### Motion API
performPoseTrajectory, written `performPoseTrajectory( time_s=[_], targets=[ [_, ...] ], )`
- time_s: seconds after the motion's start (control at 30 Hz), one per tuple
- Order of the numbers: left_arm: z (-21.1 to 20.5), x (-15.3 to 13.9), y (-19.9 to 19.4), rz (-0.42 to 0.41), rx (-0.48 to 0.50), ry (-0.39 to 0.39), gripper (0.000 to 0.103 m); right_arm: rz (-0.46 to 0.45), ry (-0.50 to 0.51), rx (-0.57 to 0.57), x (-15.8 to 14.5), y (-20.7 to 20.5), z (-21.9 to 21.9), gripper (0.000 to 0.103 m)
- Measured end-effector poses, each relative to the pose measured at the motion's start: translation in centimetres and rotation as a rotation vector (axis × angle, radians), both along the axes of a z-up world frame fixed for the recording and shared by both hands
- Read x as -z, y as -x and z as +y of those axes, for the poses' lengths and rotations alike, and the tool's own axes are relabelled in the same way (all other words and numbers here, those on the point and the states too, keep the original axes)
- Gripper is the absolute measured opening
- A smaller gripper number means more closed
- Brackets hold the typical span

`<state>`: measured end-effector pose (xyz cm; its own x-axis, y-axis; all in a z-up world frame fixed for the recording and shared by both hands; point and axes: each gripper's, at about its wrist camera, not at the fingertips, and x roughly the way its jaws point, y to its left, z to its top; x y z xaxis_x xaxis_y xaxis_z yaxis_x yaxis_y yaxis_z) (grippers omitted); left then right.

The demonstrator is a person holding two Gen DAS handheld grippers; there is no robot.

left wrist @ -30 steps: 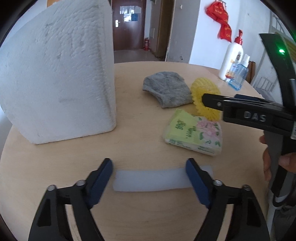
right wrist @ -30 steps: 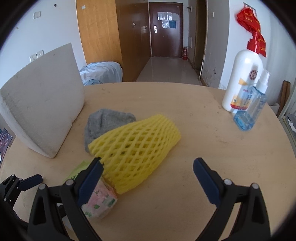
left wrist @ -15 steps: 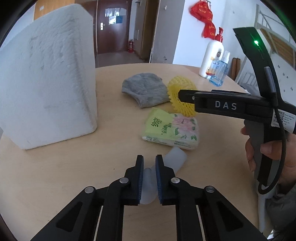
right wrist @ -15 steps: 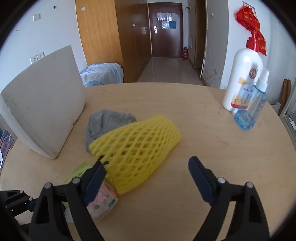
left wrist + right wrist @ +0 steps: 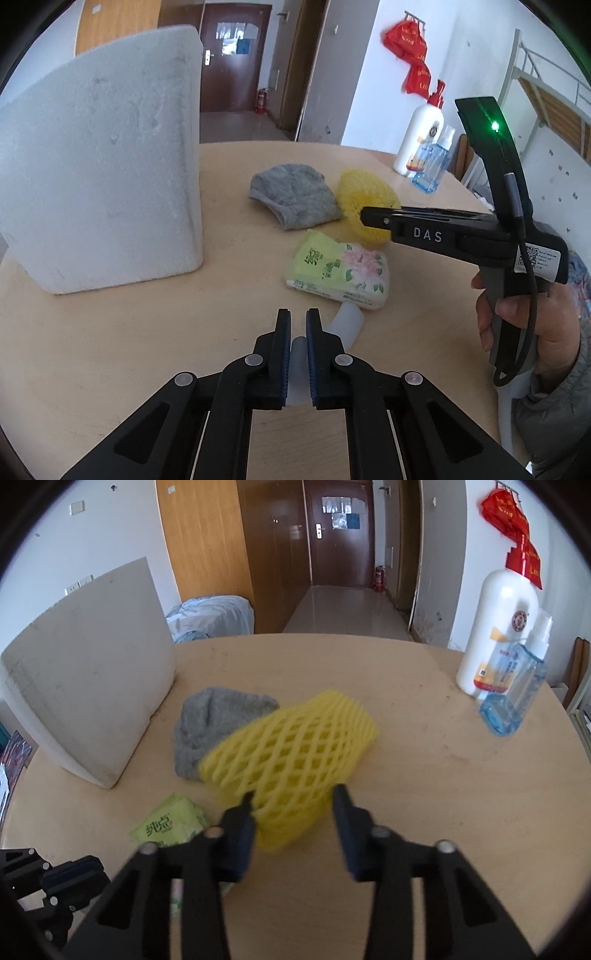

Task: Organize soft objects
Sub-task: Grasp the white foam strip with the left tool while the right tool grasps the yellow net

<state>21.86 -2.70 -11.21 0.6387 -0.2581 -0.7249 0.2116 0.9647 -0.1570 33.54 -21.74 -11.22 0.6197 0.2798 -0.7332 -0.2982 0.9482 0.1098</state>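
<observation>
The left gripper (image 5: 298,332) is clamped on a white foam strip (image 5: 345,319), which is pinched near one end so its free end pokes out toward the tissue pack (image 5: 338,271) on the round table (image 5: 110,350). The right gripper (image 5: 293,805) is closing around the near end of the yellow foam net (image 5: 291,753), which lies between its jaws, though firm contact cannot be made out. Each soft piece is apparently taken by an end so it can be lifted clear of the grey cloth (image 5: 210,731).
</observation>
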Motion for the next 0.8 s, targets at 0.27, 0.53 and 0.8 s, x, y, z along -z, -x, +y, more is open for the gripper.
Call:
performPoseTrajectory(
  time_s=[0.27,0.53,0.8],
  targets=[
    [0.4,-0.9,0.4,-0.031,0.001,0.028,0.009,-0.038,-0.046,0.015,-1.3,0.8,-0.8,0.015],
    [1.0,-1.5,1.6,-0.044,0.006,0.037,0.009,-0.056,-0.063,0.023,-2.0,1.2,-0.9,0.011],
    [1.3,-1.5,1.7,-0.036,0.003,0.035,0.009,-0.055,-0.072,0.012,-1.7,0.9,-0.4,0.011]
  ],
)
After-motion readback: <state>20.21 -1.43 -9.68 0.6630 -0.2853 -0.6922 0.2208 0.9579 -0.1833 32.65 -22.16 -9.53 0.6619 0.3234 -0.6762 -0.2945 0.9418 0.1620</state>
